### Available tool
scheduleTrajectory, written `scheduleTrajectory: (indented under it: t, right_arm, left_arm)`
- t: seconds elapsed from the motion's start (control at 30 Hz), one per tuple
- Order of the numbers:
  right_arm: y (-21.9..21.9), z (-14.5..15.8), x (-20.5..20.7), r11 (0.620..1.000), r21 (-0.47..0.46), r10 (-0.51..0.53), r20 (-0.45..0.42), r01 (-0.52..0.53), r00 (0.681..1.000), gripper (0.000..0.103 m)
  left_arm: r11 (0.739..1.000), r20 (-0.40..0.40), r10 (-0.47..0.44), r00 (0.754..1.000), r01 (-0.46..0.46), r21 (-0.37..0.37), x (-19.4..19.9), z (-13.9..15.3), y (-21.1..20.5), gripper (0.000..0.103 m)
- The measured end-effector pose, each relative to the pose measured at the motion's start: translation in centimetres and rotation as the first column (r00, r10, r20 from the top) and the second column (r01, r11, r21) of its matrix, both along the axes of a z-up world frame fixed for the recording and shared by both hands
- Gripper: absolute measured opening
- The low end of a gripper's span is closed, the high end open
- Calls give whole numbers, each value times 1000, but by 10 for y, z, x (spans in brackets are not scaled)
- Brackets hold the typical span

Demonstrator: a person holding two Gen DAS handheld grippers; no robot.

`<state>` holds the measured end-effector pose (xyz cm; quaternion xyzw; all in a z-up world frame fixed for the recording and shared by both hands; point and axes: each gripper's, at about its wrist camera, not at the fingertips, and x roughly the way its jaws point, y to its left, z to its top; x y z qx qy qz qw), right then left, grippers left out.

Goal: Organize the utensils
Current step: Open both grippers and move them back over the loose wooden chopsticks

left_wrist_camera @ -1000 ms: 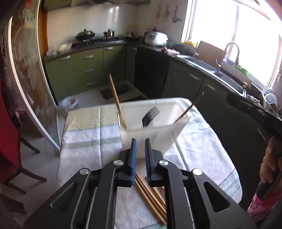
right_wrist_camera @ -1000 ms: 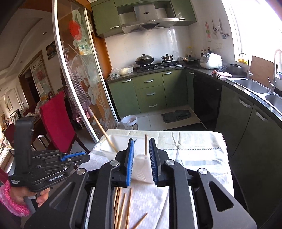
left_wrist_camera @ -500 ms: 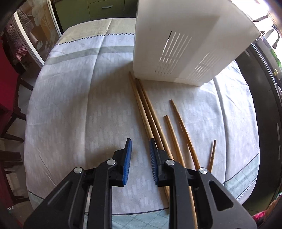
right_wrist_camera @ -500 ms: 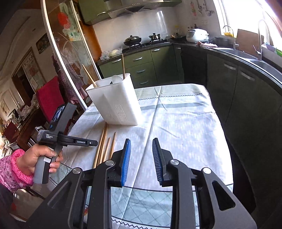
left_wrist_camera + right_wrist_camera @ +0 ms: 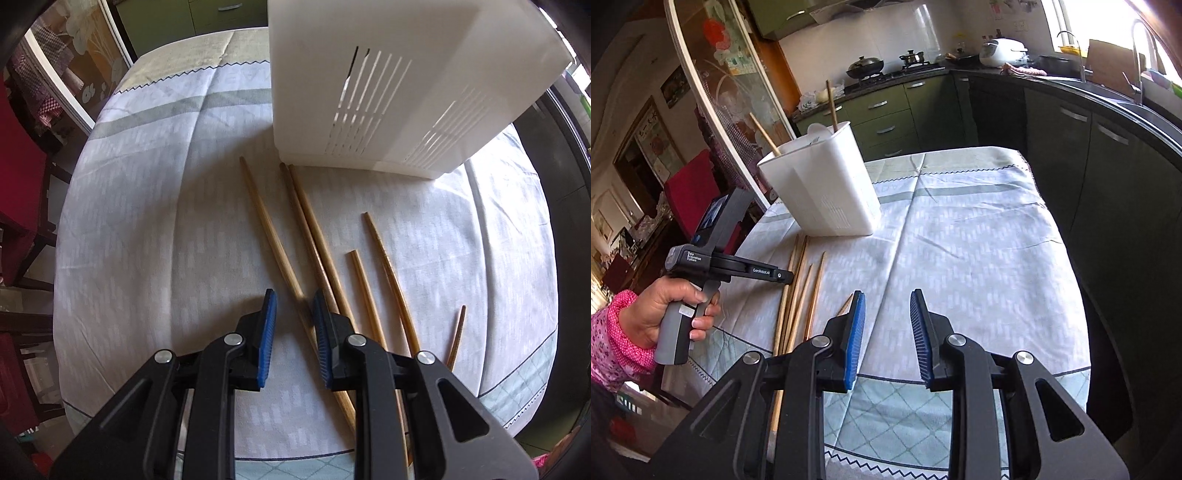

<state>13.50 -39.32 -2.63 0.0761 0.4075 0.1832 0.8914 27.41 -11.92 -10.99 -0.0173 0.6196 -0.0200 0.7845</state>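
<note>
Your left gripper point(image 5: 291, 304) is pointing steeply down at the tablecloth point(image 5: 155, 229), its jaws standing a little apart after opening slightly; one chopstick point(image 5: 267, 229) is passing through the gap between them, and the blue pads are not pressing on it. Your left hand point(image 5: 670, 310) is wrapping the grey handle near the table's left edge. Your right gripper point(image 5: 888, 306) is hovering over the near end of the table, its jaws also having just opened a little and gripping nothing, with only bare cloth showing between them.

Just right of the left gripper, a pair of chopsticks point(image 5: 314, 236) is lying side by side, touching, and farther right three more chopsticks point(image 5: 388, 266) are lying fanned apart, the shortest-looking one closest to the near right hem. All of them are running from the near edge toward the far end.

At their far tips, the white utensil holder point(image 5: 376, 85) is standing upright on the cloth, its slotted wall facing you; the pair's tips are nearly touching its base. In the right wrist view, two chopsticks point(image 5: 832, 105) are already sticking up out of it.

Left of the holder and the chopsticks you are looking at open cloth. To the right, a wide bare stretch is running up to the far edge, where green cabinets point(image 5: 886, 110) are standing well beyond.
</note>
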Motion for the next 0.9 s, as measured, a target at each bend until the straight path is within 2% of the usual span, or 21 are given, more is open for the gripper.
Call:
scheduleTrajectory:
  t: [0.2, 0.4, 0.53, 0.63, 0.73, 0.9]
  right_arm:
    - [67, -14, 32, 989, -58, 132, -72, -137, 989, 26]
    - [137, -52, 76, 949, -147, 240, -230, -278, 943, 26]
    - [162, -73, 93, 927, -213, 238, -299, -308, 924, 25]
    - [169, -80, 98, 919, -240, 229, -317, -312, 920, 25]
    - [175, -84, 103, 909, -276, 219, -323, -313, 921, 25]
    - [191, -89, 112, 884, -333, 214, -332, -327, 918, 25]
  left_arm:
    - [1000, -3, -31, 1000, 31, -1, -11, -2, 4, 14]
    - [995, -13, -95, 995, 95, 19, -27, -3, 16, 14]
    - [992, -21, -126, 992, 127, 21, -33, -2, 24, 14]
    - [992, -20, -126, 992, 126, 10, -36, -3, 33, 14]
    - [994, -18, -104, 994, 104, -19, -36, -2, 46, 14]
    - [998, -5, -56, 998, 55, -27, -26, 4, 58, 14]
